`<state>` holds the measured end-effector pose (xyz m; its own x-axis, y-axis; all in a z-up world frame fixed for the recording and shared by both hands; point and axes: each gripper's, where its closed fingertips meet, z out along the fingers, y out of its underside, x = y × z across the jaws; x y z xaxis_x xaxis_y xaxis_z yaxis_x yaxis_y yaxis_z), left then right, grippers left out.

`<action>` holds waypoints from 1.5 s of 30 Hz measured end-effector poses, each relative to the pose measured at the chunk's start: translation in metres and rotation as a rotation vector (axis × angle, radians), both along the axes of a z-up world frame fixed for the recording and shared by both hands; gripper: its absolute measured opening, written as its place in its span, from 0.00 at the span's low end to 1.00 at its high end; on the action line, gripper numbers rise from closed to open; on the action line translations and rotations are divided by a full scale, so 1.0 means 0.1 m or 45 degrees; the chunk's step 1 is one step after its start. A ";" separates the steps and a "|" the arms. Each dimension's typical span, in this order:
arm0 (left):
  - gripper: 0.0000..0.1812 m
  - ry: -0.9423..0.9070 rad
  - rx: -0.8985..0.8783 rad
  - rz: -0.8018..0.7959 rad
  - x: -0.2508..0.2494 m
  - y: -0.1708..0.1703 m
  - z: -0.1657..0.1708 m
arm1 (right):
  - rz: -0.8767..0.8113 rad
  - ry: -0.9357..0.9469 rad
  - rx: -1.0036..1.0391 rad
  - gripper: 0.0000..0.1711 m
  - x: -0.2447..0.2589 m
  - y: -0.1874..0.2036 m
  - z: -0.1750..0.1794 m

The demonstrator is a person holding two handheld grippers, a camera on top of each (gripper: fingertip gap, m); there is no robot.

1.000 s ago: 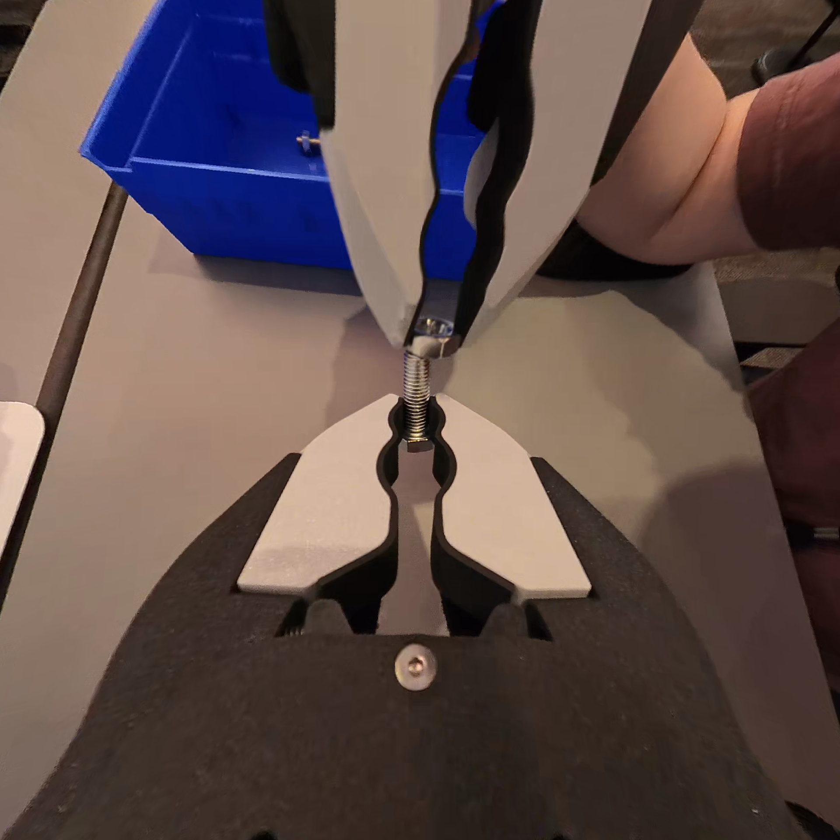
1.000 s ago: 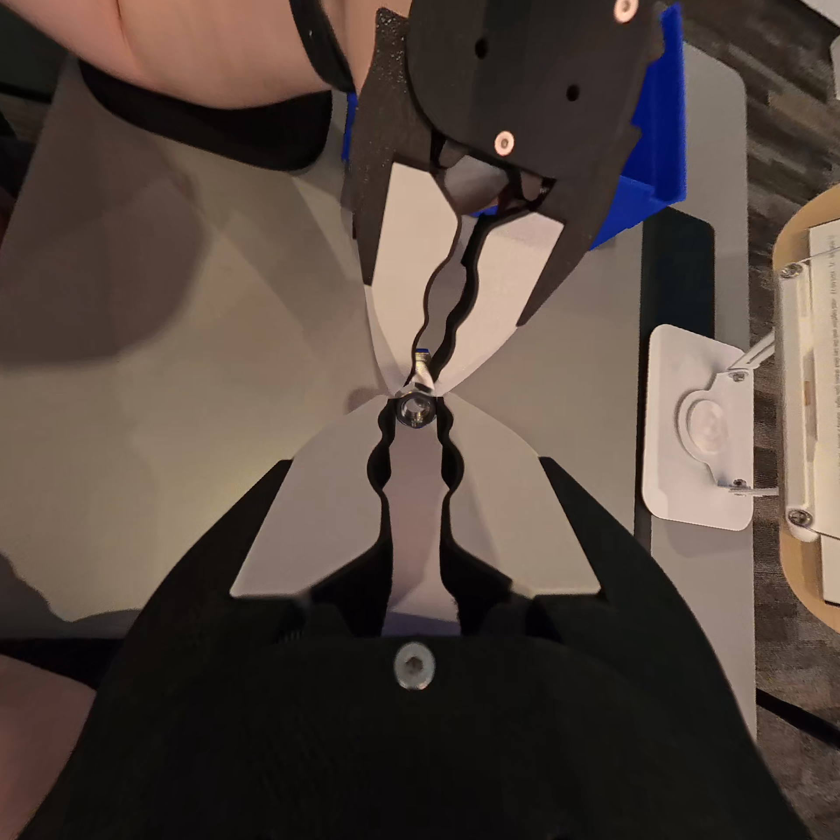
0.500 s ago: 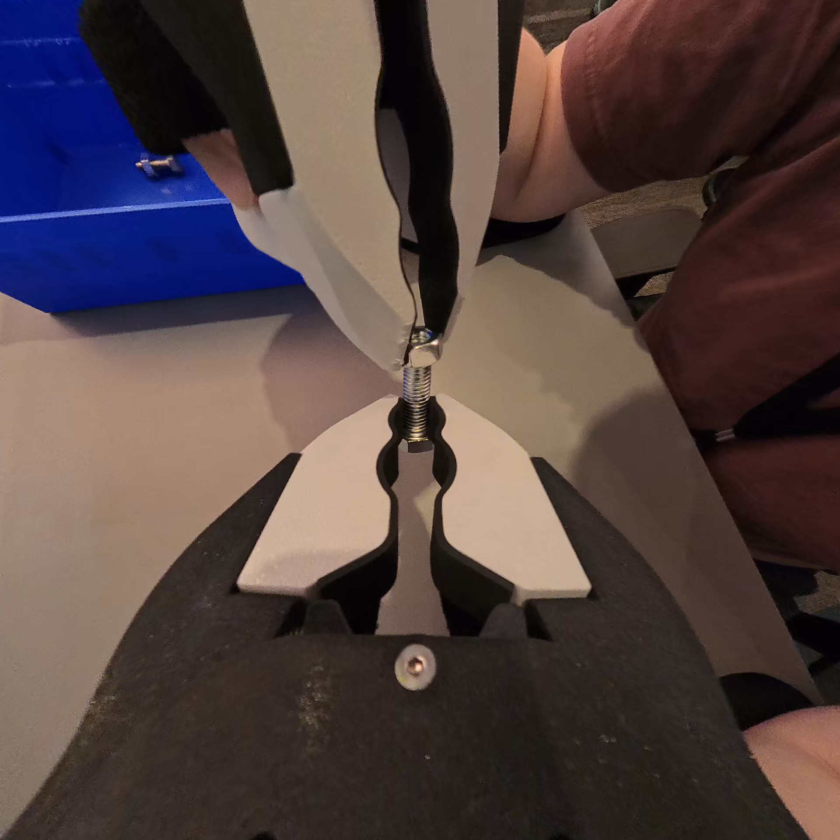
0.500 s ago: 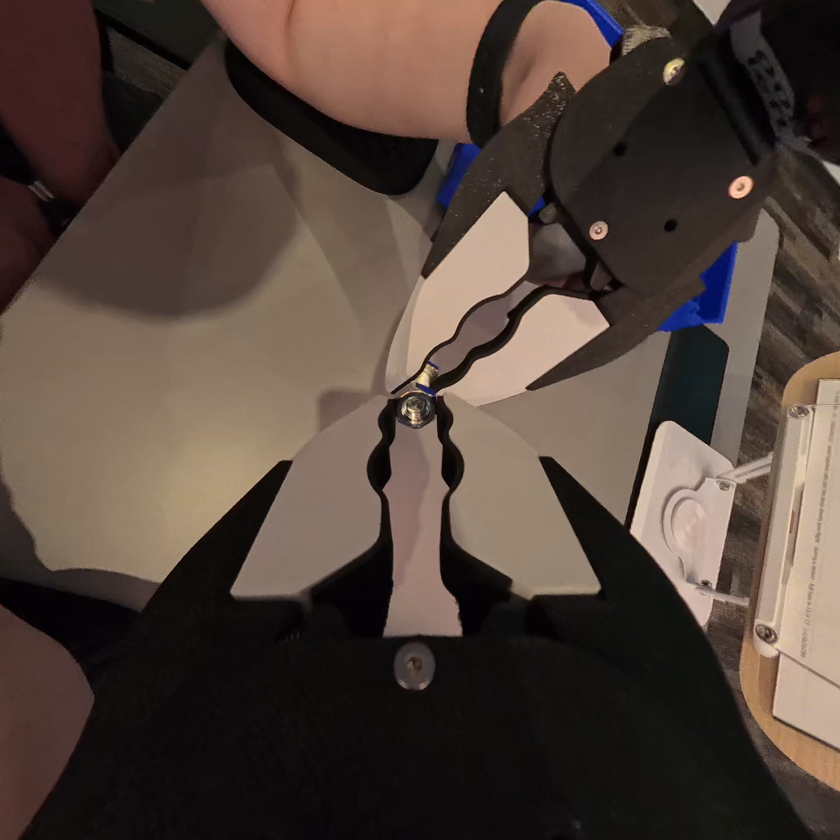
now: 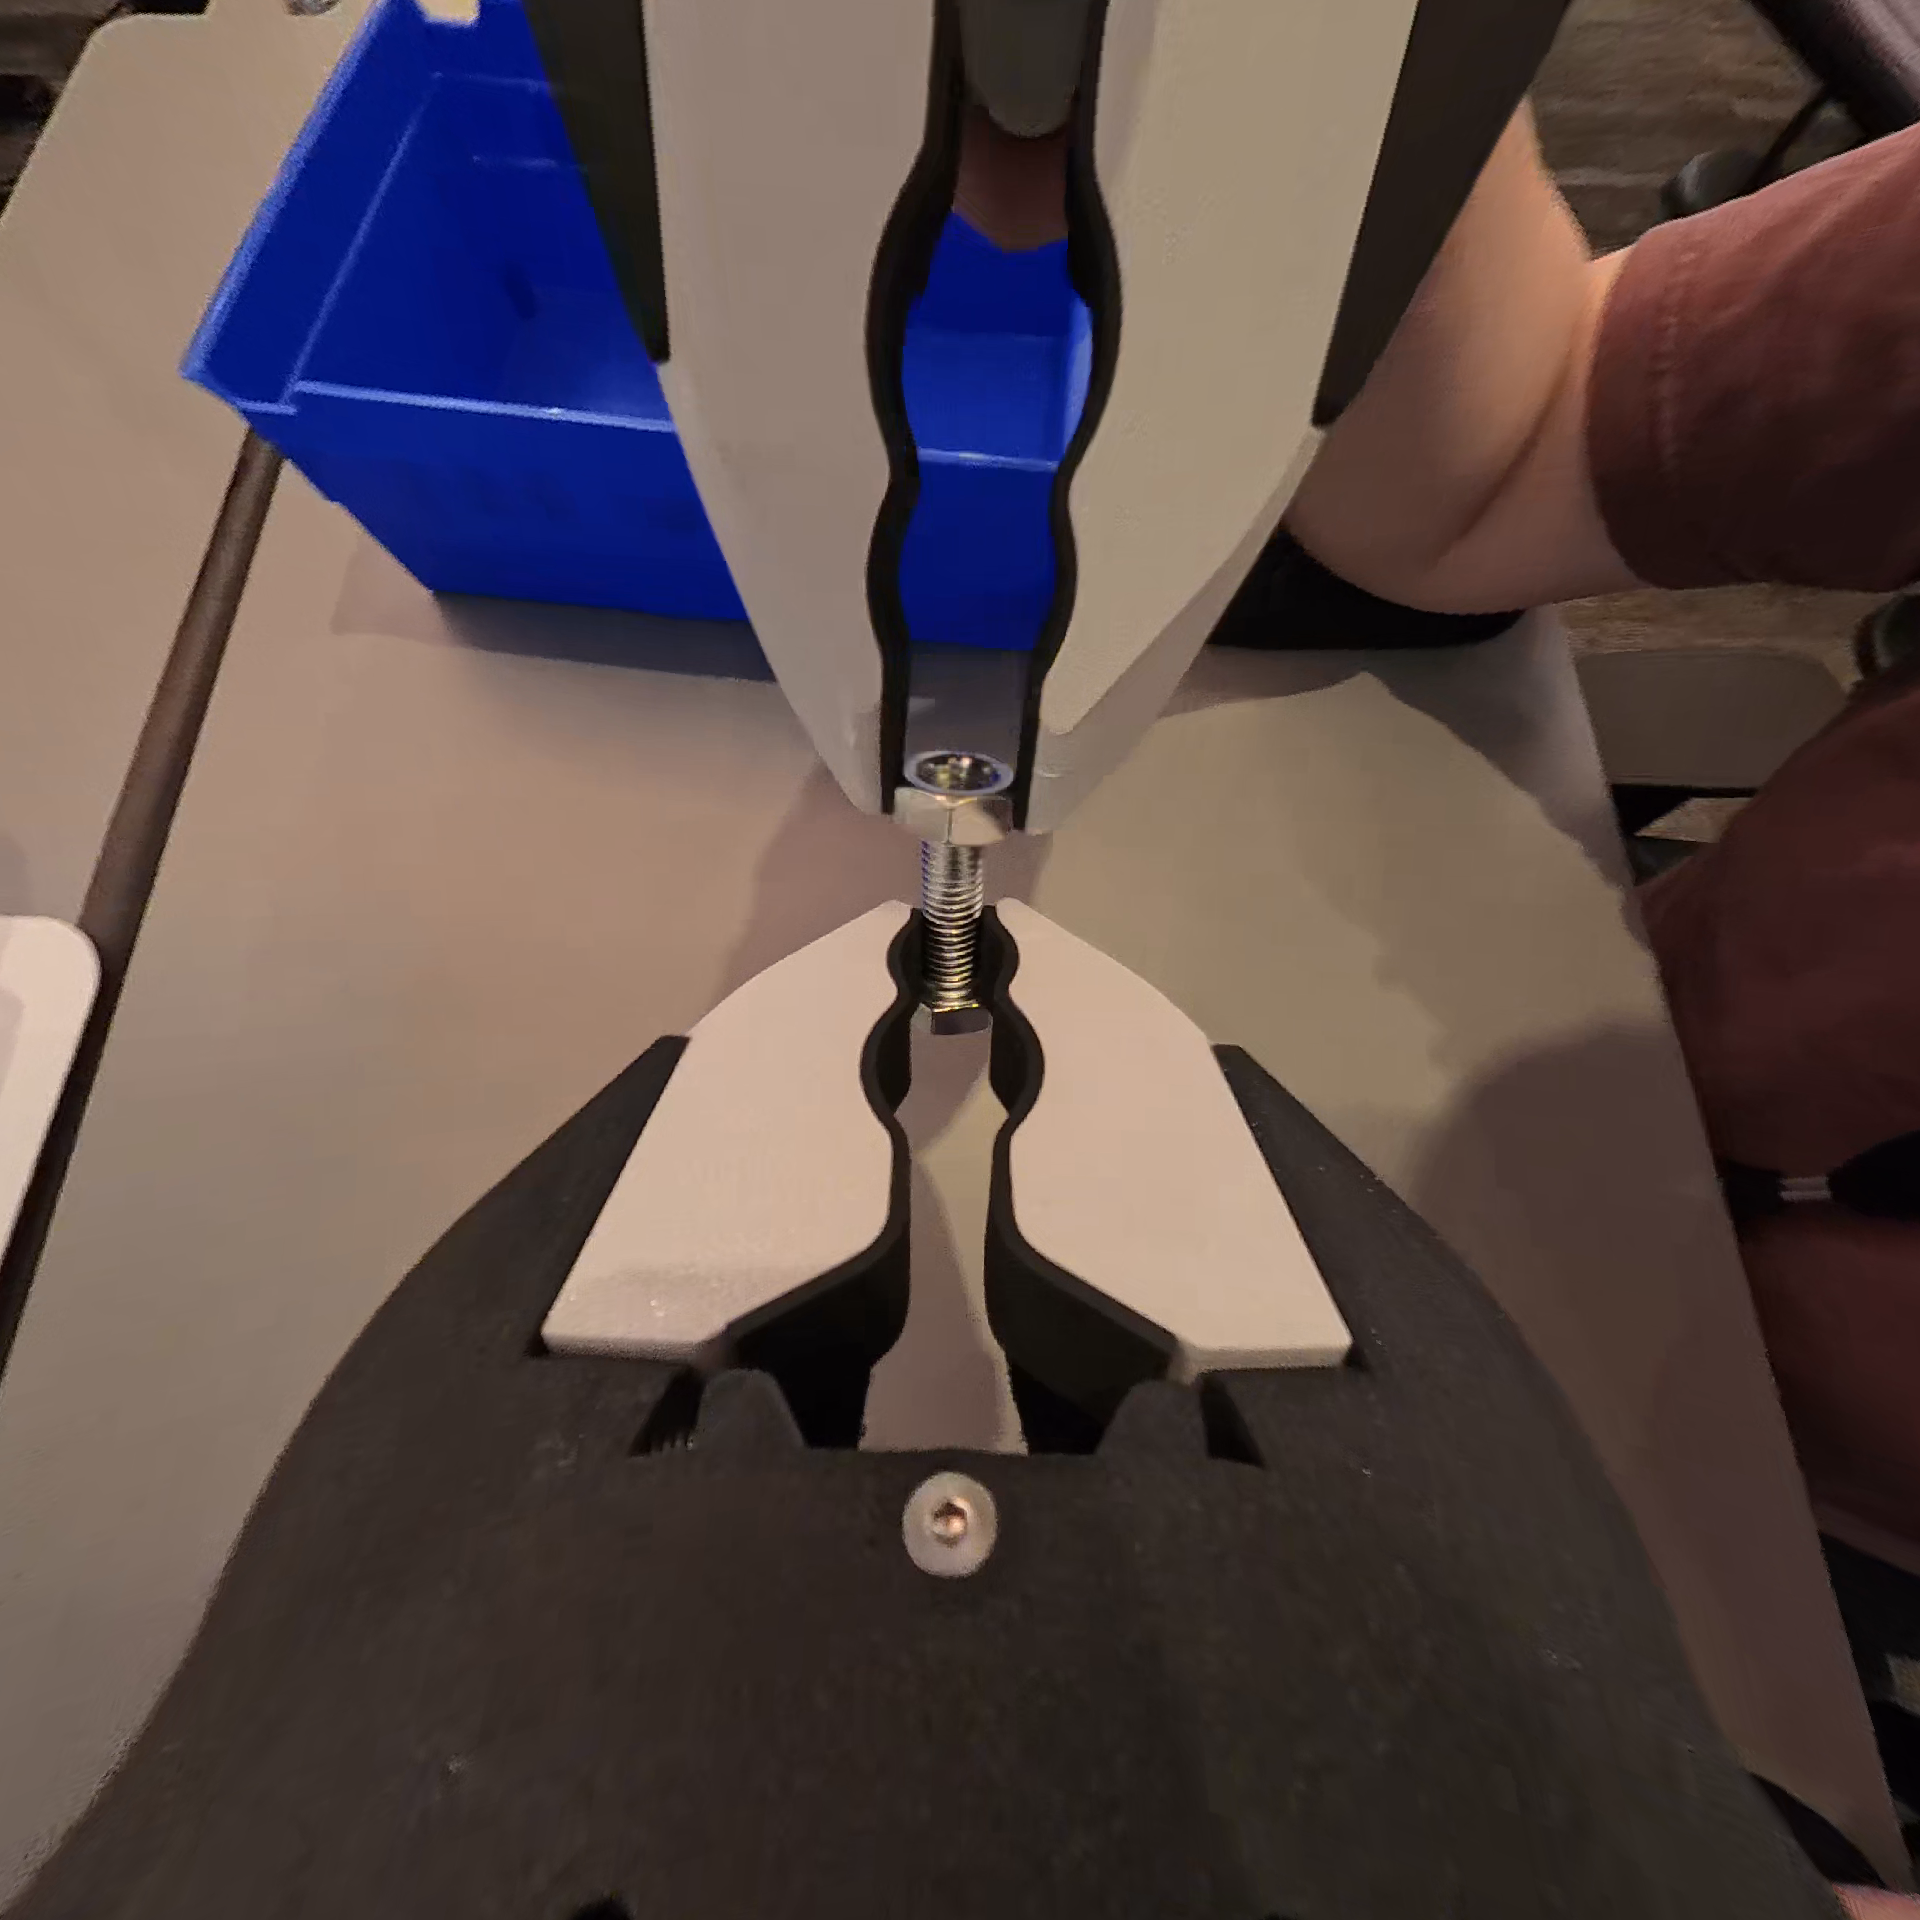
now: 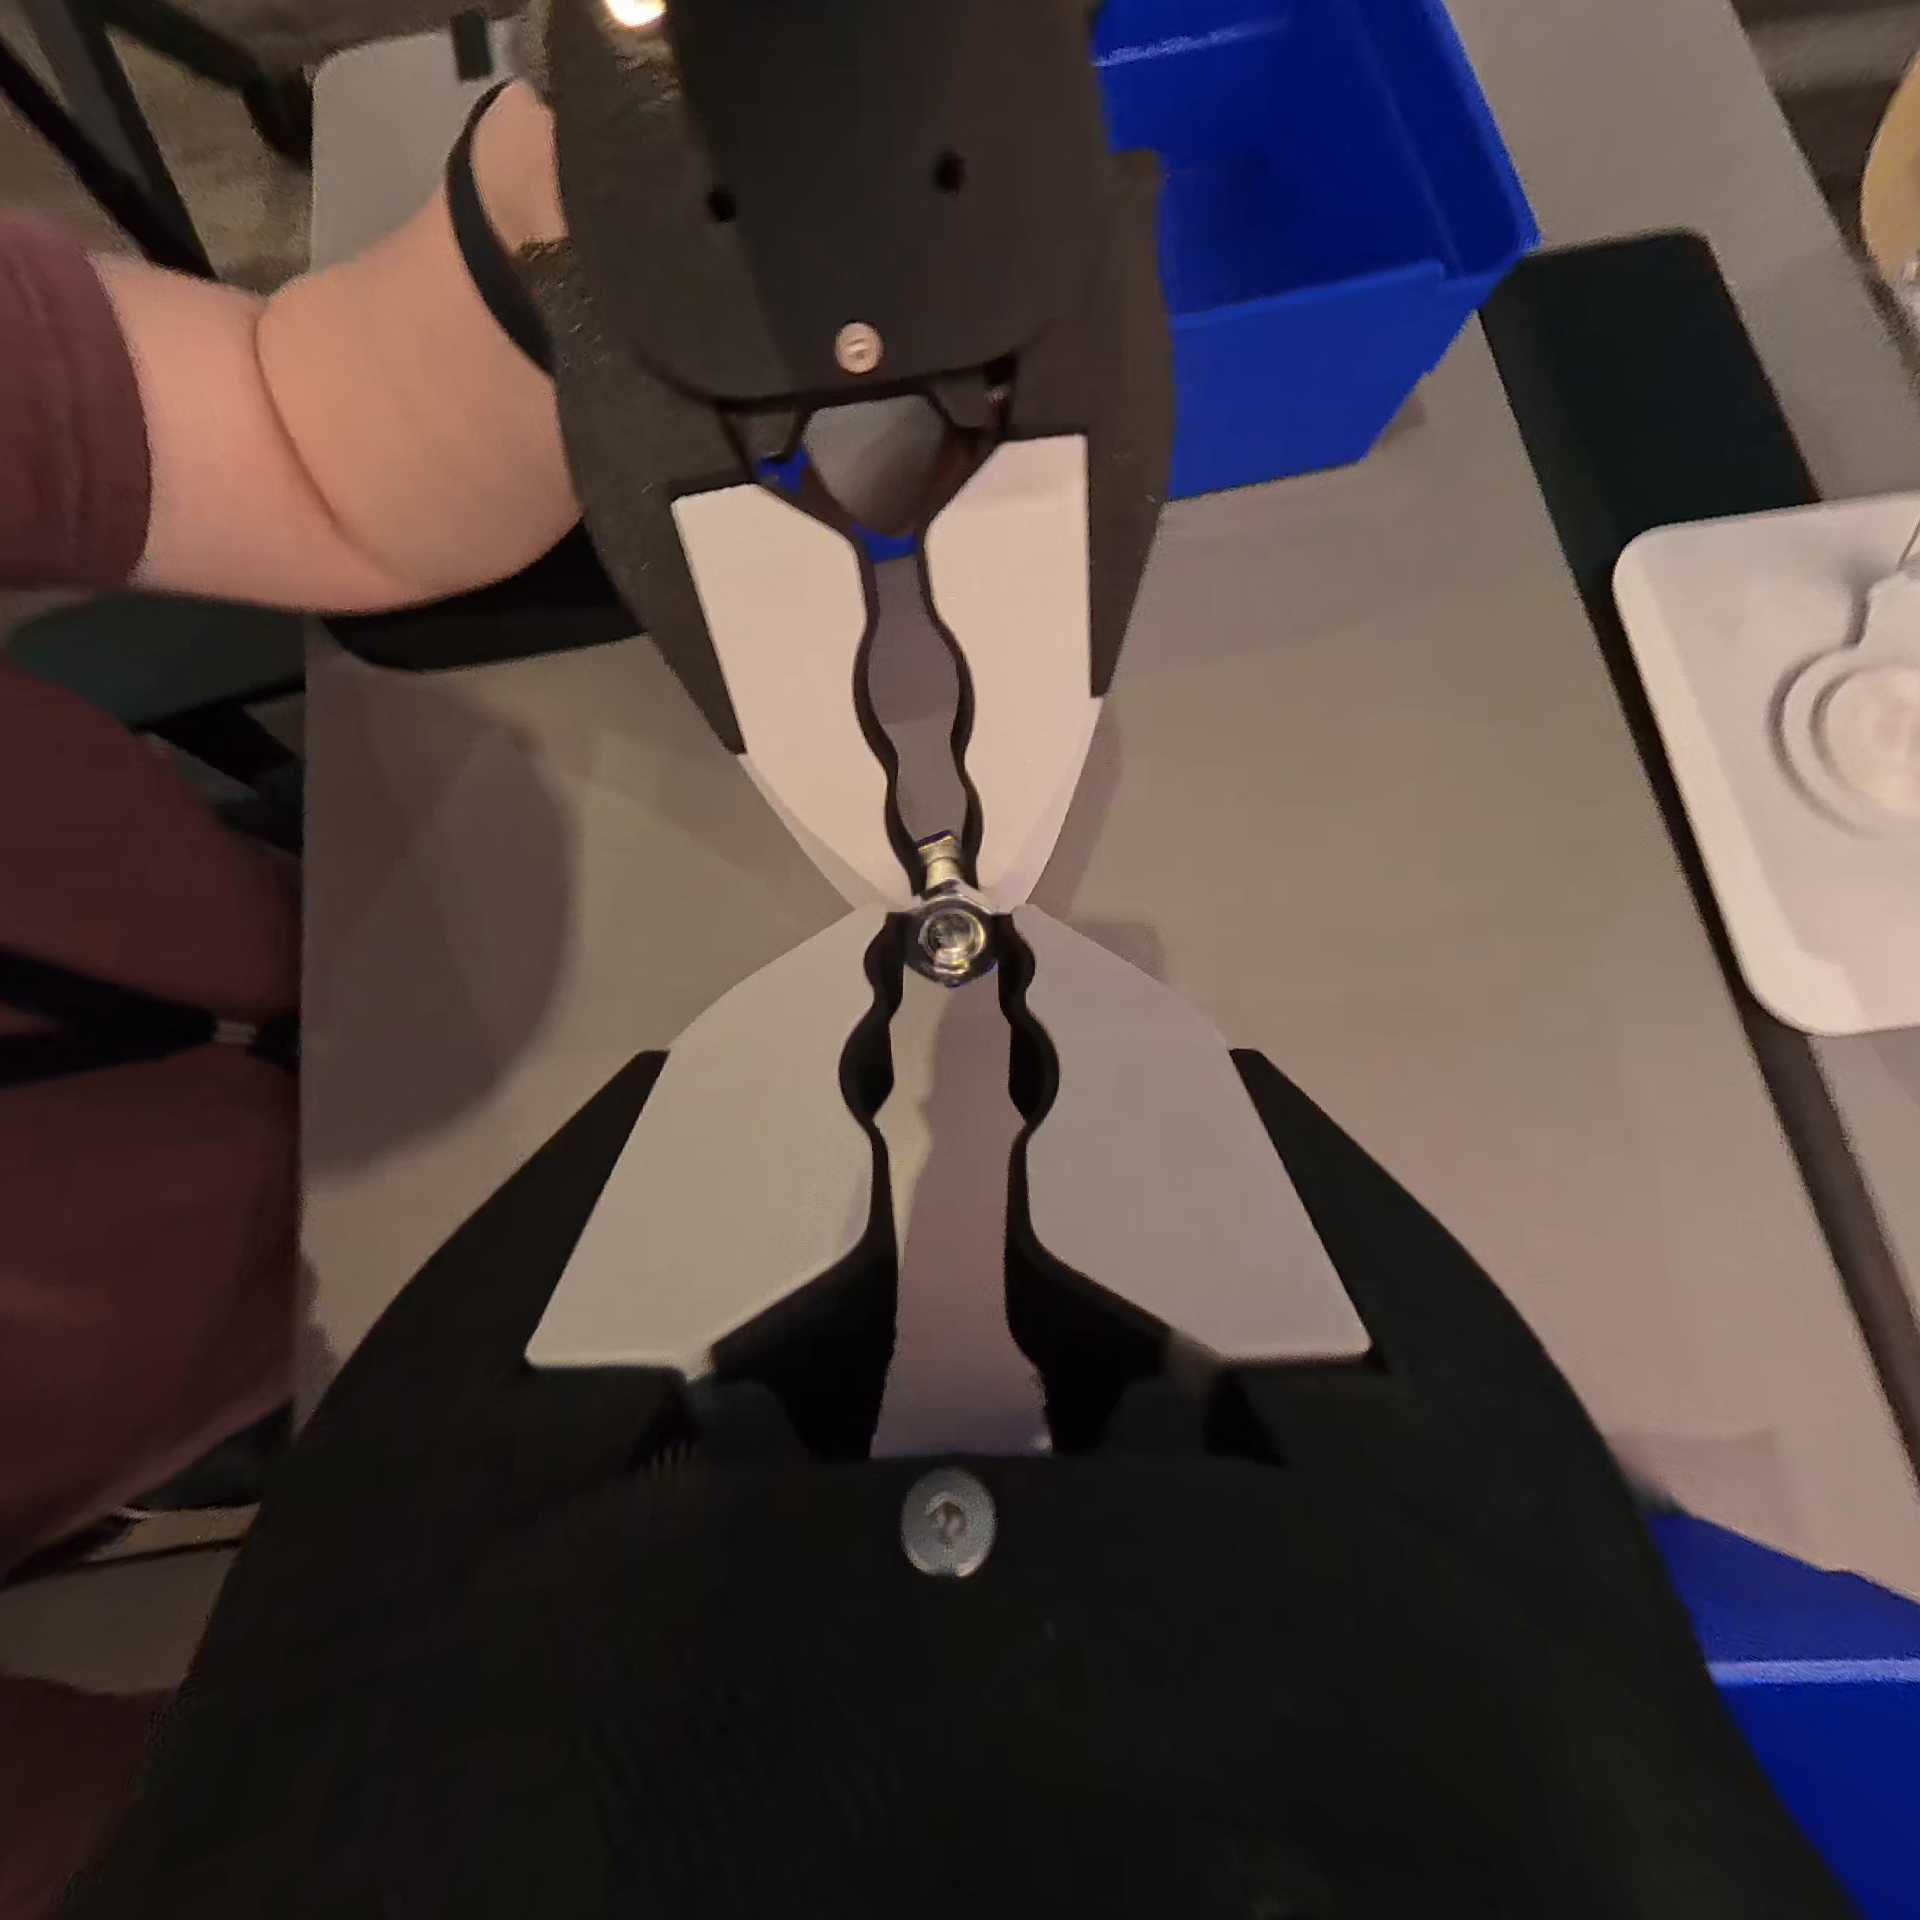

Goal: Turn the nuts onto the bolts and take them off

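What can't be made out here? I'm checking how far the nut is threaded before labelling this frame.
- Bolt head: left wrist view, largely sunk between the left gripper pads.
- Thread inside the nut: covered by the nut itself, held in the right gripper.
- Turning direction: a still shows none.
- Blue bin contents: left wrist view, blocked by the right gripper; right wrist view, cut off at the top edge.

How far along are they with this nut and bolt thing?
Partway. Already done: the nut sits on the tip of the bolt. In hand: the left gripper clamps the bolt near its head, and the right gripper pinches the nut, both above the table. Left: most of the thread between them is bare; I can't tell whether it's going on or coming off.
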<state>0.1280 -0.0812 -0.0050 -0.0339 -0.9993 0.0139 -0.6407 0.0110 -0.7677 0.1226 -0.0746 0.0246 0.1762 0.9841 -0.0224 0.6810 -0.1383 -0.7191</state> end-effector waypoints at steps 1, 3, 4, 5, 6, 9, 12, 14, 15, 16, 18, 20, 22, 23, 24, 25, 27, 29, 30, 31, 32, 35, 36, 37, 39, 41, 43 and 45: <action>0.05 0.012 0.008 0.026 0.00 0.03 -0.01 | -0.033 0.008 -0.041 0.10 0.00 0.02 -0.01; 0.05 0.033 0.029 0.058 -0.01 0.07 -0.03 | -0.073 0.028 -0.101 0.10 -0.01 0.05 -0.02; 0.05 0.038 0.038 0.069 -0.02 0.08 -0.03 | -0.090 0.042 -0.125 0.10 -0.01 0.07 -0.02; 0.05 0.040 0.051 0.082 -0.02 0.10 -0.02 | -0.107 0.058 -0.145 0.10 -0.02 0.08 -0.01; 0.05 0.038 0.063 0.097 -0.03 0.11 -0.01 | -0.121 0.076 -0.158 0.10 -0.02 0.10 0.00; 0.05 0.025 0.082 0.142 -0.04 0.16 0.03 | -0.145 0.124 -0.158 0.10 -0.04 0.13 0.06; 0.05 -0.013 0.077 0.149 -0.04 0.16 0.10 | -0.124 0.178 -0.087 0.14 -0.08 0.15 0.14; 0.05 -0.053 0.084 0.162 -0.05 0.17 0.16 | -0.123 0.223 0.000 0.20 -0.09 0.19 0.23; 0.05 -0.076 0.083 0.163 -0.06 0.17 0.20 | -0.116 0.268 0.047 0.22 -0.10 0.20 0.31; 0.05 -0.114 0.071 0.151 -0.06 0.15 0.25 | -0.095 0.332 0.098 0.23 -0.11 0.20 0.41; 0.05 -0.228 0.027 0.139 -0.07 0.13 0.41 | -0.054 0.501 0.196 0.27 -0.13 0.19 0.66; 0.05 -0.383 0.021 0.140 -0.08 0.15 0.61 | -0.003 0.690 0.288 0.34 -0.14 0.14 0.92; 0.05 -0.552 0.022 0.113 -0.10 0.12 0.82 | 0.046 0.859 0.348 0.41 -0.15 0.07 1.11; 0.05 -0.633 0.017 0.105 -0.11 0.11 0.92 | 0.065 0.924 0.364 0.41 -0.17 0.04 1.17; 0.05 -0.694 0.009 0.091 -0.11 0.09 1.00 | 0.090 0.983 0.372 0.41 -0.20 0.00 1.22; 0.05 -0.731 0.004 0.080 -0.12 0.07 1.04 | 0.117 1.037 0.372 0.42 -0.24 -0.05 1.26; 0.05 -0.770 0.021 0.072 -0.12 0.05 1.09 | 0.165 1.103 0.347 0.44 -0.32 -0.14 1.28; 0.05 -0.803 0.034 0.060 -0.12 0.02 1.14 | 0.177 1.082 0.326 0.45 -0.41 -0.17 1.23; 0.05 -0.818 0.044 0.063 -0.12 0.02 1.16 | 0.168 1.068 0.340 0.45 -0.44 -0.16 1.20; 0.05 -0.820 0.047 0.063 -0.12 0.01 1.17 | 0.176 1.062 0.357 0.45 -0.46 -0.17 1.19; 0.05 -0.818 0.050 0.068 -0.12 0.02 1.17 | 0.194 1.063 0.368 0.45 -0.48 -0.20 1.18; 0.05 -0.818 0.034 0.105 -0.14 0.06 1.17 | 0.198 1.055 0.392 0.46 -0.50 -0.22 1.18; 0.05 -0.831 0.029 0.118 -0.15 0.08 1.18 | 0.186 1.040 0.403 0.46 -0.50 -0.20 1.17; 0.05 -0.839 0.022 0.133 -0.17 0.11 1.19 | 0.178 1.024 0.412 0.47 -0.50 -0.19 1.16; 0.05 -0.836 0.018 0.165 -0.21 0.16 1.20 | 0.162 1.011 0.430 0.47 -0.47 -0.17 1.16; 0.05 -0.844 0.025 0.194 -0.25 0.20 1.22 | 0.161 1.023 0.441 0.45 -0.45 -0.17 1.19; 0.05 -0.847 0.010 0.189 -0.27 0.19 1.23 | 0.122 1.008 0.450 0.44 -0.42 -0.12 1.20; 0.05 -0.849 0.002 0.182 -0.27 0.18 1.23 | 0.064 0.990 0.489 0.44 -0.39 -0.04 1.19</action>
<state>0.1008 -0.0633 0.1184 0.0976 -0.9946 0.0345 -0.0258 -0.0372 -0.9990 0.0837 -0.0782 0.1439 0.2052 0.9544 0.2168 -0.0245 0.2264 -0.9737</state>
